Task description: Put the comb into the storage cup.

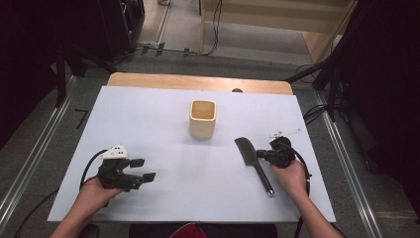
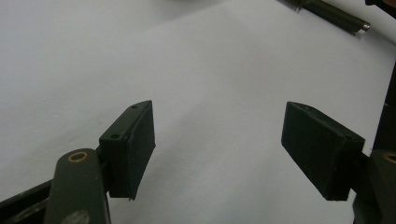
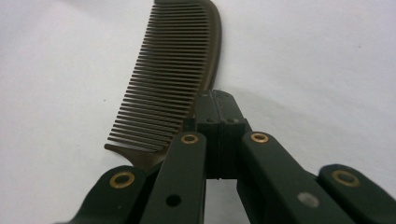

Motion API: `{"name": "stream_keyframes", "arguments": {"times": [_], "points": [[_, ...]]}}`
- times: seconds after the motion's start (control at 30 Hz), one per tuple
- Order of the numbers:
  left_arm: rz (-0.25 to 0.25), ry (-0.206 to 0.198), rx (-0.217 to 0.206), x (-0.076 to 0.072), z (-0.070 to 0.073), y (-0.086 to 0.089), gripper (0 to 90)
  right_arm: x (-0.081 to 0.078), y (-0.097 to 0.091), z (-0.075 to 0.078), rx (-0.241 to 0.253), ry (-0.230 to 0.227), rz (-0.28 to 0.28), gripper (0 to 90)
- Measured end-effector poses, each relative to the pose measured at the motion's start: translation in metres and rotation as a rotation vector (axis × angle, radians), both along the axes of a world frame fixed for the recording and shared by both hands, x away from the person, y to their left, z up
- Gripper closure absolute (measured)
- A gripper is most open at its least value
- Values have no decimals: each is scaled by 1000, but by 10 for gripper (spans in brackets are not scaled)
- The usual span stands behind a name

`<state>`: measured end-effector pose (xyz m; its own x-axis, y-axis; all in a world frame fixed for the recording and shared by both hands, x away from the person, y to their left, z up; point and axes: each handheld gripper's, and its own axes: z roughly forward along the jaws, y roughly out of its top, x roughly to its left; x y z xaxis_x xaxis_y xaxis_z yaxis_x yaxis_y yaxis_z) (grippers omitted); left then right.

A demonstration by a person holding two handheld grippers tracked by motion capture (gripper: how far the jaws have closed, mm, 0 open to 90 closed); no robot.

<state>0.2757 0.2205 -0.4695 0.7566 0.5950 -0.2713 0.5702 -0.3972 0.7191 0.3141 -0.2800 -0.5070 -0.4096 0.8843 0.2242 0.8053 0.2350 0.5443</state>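
- Right gripper [image 1: 263,154]: jaws pressed together, in the right gripper view [image 3: 218,100] they sit tight against the comb's spine. Can't tell for sure if the spine is actually pinched between them or if they just closed beside it.
- Comb [image 1: 253,159]: lies flat on the sheet [image 1: 163,119], right of centre in the high view, toothed end toward the cup [image 1: 203,119], handle running down toward the person's right hand [image 1: 289,176]. Teeth clear in the right gripper view [image 3: 163,79].
- Left gripper [image 1: 143,169]: jaws wide apart, holding nothing, parked lower left in the high view; bare sheet between its pads [image 2: 133,149].
- Risks, my read:
  - Thin spine, shallow bite near one edge → comb may pivot or slip out on lift.
  - If the jaws closed beside it, the lift comes up empty and may nudge the comb.
  - Long handle hanging off-grip → it swings and may clip the cup rim on the way in.
  - Cup is light-looking and narrow → a side knock could tip it.
- Room: open sheet between comb and cup, nothing in the way. Comb sits well in from the sheet's right edge; the cup is near the far edge, with less margin behind it.
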Motion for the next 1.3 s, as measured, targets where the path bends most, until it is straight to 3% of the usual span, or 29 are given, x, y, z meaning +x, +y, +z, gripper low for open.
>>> {"name": "stream_keyframes", "arguments": {"times": [0.3, 0.43, 0.8, 1.0, 1.13, 1.3], "points": [[-2, 0, 1, 0, 0, -1, 273, 0, 5, 0, 13, -1, 43, 876], [-2, -1, 1, 0, 0, -1, 273, 0, 9, 0, -5, -9, 68, 875], [-3, -2, -2, 0, 0, 0, 273, 0, 4, 6, 8, -32, 48, 874], [-2, -1, -12, 0, 1, 1, 273, -5, 0, 20, 62, -75, 45, 739], [0, -4, -13, 0, 1, 1, 273, -10, 1, 28, 98, -97, 63, 576], [-2, -4, -17, 0, 2, 1, 273, -18, -2, 37, 146, -112, 63, 453]]}}
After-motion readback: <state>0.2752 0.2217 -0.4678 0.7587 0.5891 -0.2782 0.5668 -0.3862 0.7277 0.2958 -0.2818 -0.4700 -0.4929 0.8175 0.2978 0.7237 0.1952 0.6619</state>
